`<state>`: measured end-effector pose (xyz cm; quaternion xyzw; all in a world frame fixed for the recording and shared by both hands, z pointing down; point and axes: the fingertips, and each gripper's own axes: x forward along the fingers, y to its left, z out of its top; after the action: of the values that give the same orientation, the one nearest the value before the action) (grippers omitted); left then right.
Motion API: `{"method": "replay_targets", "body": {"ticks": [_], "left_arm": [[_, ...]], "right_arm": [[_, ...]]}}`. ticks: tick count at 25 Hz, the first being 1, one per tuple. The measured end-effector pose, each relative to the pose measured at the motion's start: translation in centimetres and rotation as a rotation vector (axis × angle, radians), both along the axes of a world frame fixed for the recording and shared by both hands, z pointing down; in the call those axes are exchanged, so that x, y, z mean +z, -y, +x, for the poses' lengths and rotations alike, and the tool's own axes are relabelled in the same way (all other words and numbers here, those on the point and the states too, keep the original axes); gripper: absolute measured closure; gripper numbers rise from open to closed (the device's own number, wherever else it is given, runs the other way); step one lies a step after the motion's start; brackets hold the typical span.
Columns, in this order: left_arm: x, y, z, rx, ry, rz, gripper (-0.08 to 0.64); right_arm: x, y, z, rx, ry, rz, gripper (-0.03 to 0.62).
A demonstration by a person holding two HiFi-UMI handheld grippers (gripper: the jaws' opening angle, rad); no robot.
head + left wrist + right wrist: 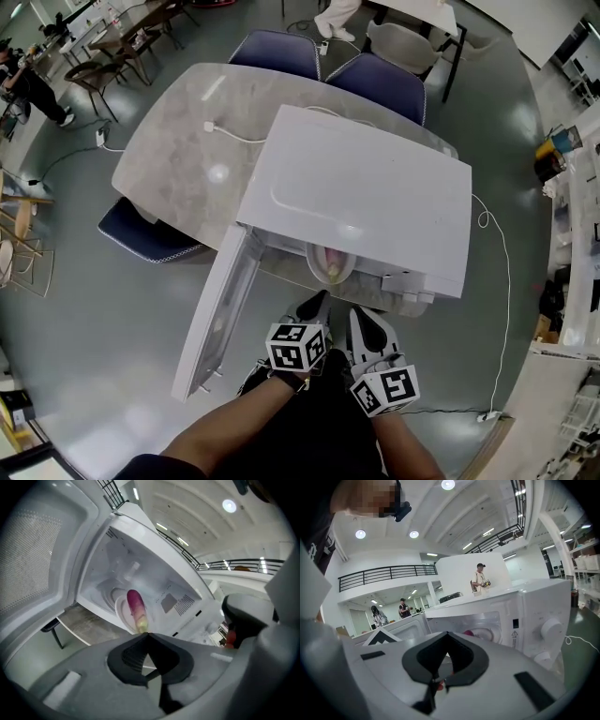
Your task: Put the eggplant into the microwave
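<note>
We see the eggplant [136, 607], purple fading to a pale yellow-green end, lying on the white plate [120, 607] inside the open microwave [375, 206]. Our left claw [148, 633] and right claw [446, 633] are both clenched on nothing, near its opening. The microwave stands on a grey marbled bench [178, 150] with blue chairs [277, 52] around it, over a glossy grey floor [94, 309].

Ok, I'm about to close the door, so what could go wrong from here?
The eggplant lies with its green end toward the opening, near the front rim of the plate. It might roll forward and catch the door.

The door stands wide open, out past the edge of the table. A hard swing could jolt the microwave, which seems to sit close to that edge.
</note>
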<state>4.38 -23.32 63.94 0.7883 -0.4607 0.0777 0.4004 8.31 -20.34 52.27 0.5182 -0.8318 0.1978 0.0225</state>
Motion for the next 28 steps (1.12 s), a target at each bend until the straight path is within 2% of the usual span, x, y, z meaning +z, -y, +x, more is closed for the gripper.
{"method": "replay_targets", "body": {"ticks": [6,15,28], "left_arm": [[2.7,-0.3,1.7,0.046,0.052,-0.04,0.554],[4.2,2.0,1.2,0.021,0.067,-0.057,0.554],[4.9,6.3,1.0,0.013,0.088,-0.042,0.554]], "right_arm": [[0.4,-0.1,0.8,0.021,-0.005,-0.001,0.591],[1.3,0.0,1.0,0.027,-0.013,-0.01,0.591],[2.1,1.4,1.2,0.037,-0.016,-0.017,0.591]]}}
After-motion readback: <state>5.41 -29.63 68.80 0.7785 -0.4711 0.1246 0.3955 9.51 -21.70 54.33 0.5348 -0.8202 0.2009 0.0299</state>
